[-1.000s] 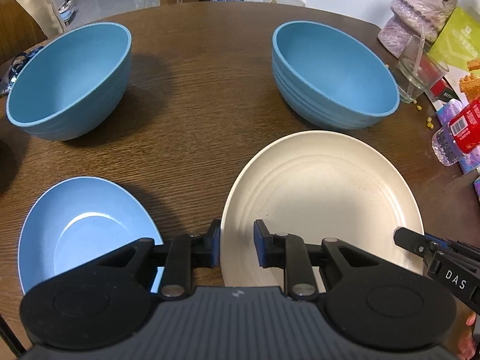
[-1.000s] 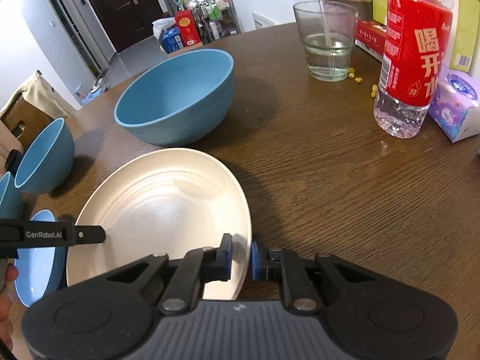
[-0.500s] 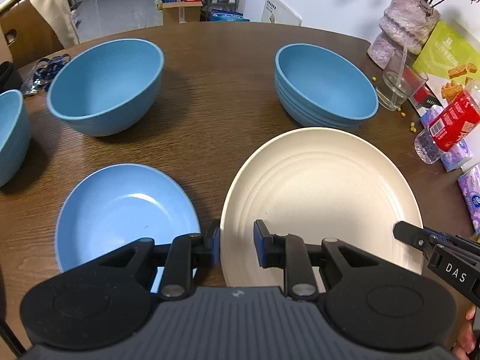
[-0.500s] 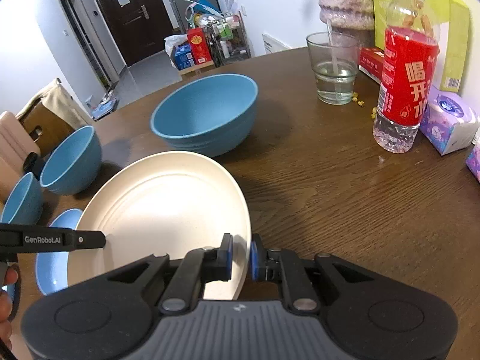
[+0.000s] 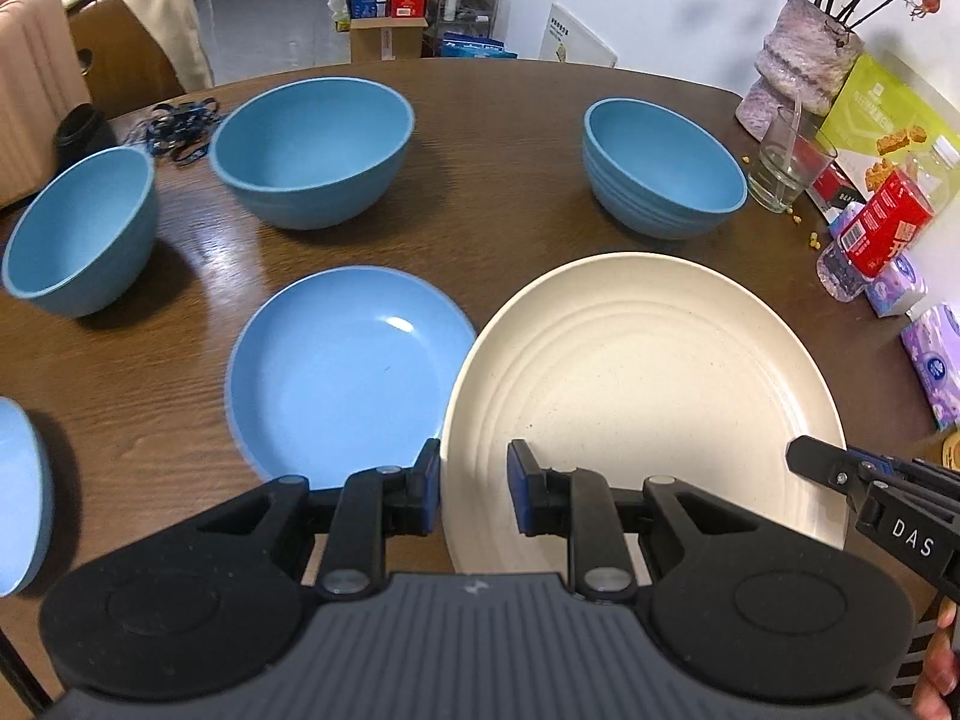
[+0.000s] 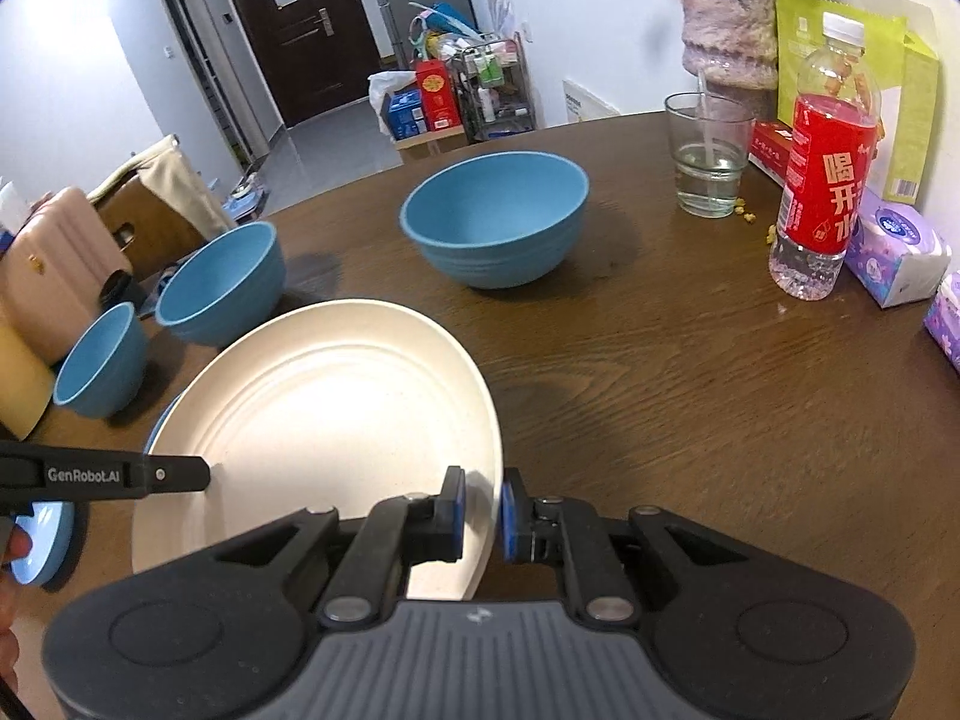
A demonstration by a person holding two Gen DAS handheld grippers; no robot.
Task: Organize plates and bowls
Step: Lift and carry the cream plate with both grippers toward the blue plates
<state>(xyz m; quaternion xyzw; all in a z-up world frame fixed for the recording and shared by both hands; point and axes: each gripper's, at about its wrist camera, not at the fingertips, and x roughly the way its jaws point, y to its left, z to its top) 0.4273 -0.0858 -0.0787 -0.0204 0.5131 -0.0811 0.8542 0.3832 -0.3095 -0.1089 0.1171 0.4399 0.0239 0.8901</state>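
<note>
A large cream plate [image 5: 648, 378] is held above the brown table between both grippers. My left gripper [image 5: 473, 489] is shut on its left rim. My right gripper [image 6: 480, 507] is shut on its right rim; the plate fills the left of the right wrist view [image 6: 324, 414]. A blue plate [image 5: 348, 366] lies on the table just left of the cream plate. Three blue bowls stand behind: one at far left [image 5: 78, 228], one at middle left [image 5: 312, 144], one at back right [image 5: 660, 162]. Another blue dish edge [image 5: 18, 492] shows at the left border.
A glass of water [image 6: 708, 162], a red-labelled bottle [image 6: 828, 192], tissue packs [image 6: 894, 252], a vase [image 6: 726, 36] and a green snack box [image 5: 882, 114] crowd the table's right side. Blue cords [image 5: 180, 120] lie at back left. Chairs stand beyond the table.
Both grippers have risen and pulled back with the cream plate held between them, so more of the table shows. The blue plate and the bowls have stayed in place.
</note>
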